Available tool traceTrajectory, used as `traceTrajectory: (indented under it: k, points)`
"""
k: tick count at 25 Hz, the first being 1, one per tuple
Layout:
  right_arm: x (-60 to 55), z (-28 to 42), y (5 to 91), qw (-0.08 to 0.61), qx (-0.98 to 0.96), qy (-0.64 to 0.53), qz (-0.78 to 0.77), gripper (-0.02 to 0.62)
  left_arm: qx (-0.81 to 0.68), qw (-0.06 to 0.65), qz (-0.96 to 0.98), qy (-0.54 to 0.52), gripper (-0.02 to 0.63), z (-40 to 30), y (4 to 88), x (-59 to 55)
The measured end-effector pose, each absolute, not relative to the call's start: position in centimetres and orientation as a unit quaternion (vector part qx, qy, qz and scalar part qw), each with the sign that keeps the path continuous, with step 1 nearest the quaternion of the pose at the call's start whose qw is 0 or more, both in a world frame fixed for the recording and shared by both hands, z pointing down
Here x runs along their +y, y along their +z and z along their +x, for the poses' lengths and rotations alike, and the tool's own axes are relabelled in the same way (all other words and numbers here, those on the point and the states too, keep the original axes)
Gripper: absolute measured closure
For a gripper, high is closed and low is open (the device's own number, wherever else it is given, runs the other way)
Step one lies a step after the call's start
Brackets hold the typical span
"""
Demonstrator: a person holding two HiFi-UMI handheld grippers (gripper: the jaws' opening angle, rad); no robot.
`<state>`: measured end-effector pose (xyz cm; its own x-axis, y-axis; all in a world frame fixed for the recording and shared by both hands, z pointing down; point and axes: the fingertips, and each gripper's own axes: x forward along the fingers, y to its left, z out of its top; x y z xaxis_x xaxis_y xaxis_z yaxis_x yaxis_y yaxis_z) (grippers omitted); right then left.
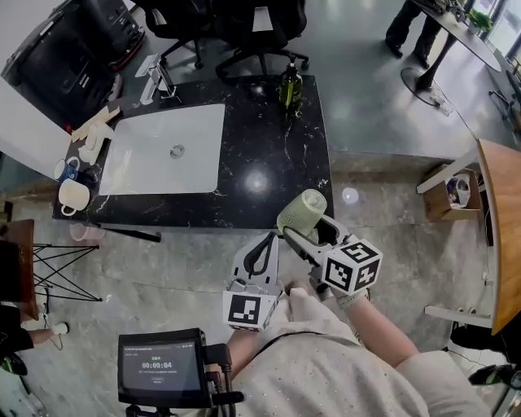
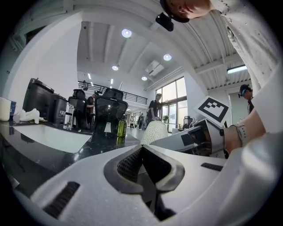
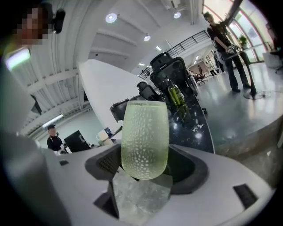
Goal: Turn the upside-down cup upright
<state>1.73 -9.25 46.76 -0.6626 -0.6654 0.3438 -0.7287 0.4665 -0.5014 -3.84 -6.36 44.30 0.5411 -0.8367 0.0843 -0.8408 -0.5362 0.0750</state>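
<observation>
Right tool (image 3: 146, 167) grips the cup (image 3: 145, 132) — pale green, pebbled surface, clamped btwn both jaws, pads on its sides near the rounded end. Flat end points away from the tool; can't tell which end is the mouth. In head view the cup sits tilted, flat end aimed up-left, held in the air at the near right corner of the table (image 1: 277, 175), not resting on it. Right tool angles a bit downward, its marker cube facing the head cam.

Left tool (image 2: 142, 152) is closed, jaws together, nothing btwn them. It's just left of the right tool, pointing toward the table, apart from the cup — cup shows past its tips in left gripper view.

Table: black marble top w/ white sink (image 1: 167, 151) set in the left part, faucet (image 1: 156, 81) at the sink's far side. Green bottle (image 1: 290, 84) upright near the far right edge, well apart from the cup. White mug (image 1: 75, 195) and a blue-and-white mug (image 1: 67, 169) at the left end, beside the sink. Black office chairs (image 1: 244, 24) beyond the table. Small screen (image 1: 161, 366) low in head view, near the person's body. Another person (image 1: 407, 28) stands far off, top right.
</observation>
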Motion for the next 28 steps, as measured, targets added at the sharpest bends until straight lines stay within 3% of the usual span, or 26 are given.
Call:
traceTrajectory:
  k: [14, 28]
  points:
    - [-9.5, 0.2, 45.8, -0.239, -0.712, 0.615, 0.239, 0.264, -0.487, 0.049, 0.872, 0.004, 0.600, -5.5, 43.3, -7.2]
    - [-10.0, 0.0, 45.0, -0.508, -0.448, 0.735, -0.025, 0.264, -0.487, 0.040, 0.872, 0.025, 0.600, -6.3, 42.8, -6.0]
